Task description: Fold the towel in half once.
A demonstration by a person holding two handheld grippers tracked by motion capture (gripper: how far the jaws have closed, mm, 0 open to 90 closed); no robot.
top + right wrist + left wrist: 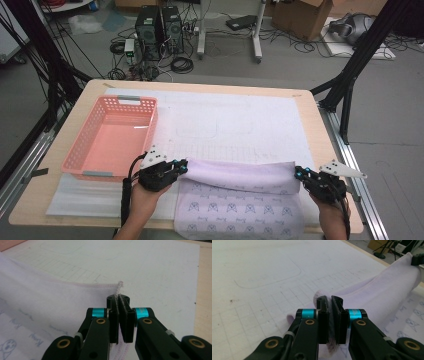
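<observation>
Left hand-held gripper (181,166) and right hand-held gripper (298,174) each clamped on lavender cloth (240,175) corners, lower frame; pink basket (80,150) at left.

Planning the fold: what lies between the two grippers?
The lilac cloth spans the whole stretch from the left gripper to the right gripper, each shut on a corner; the high view shows it.

cloth (240,192) | pale lilac, printed | far edge lifted | table's near edge

The cloth (37,312) bears small printed words beside little drawn faces, too blurred to read.
</observation>
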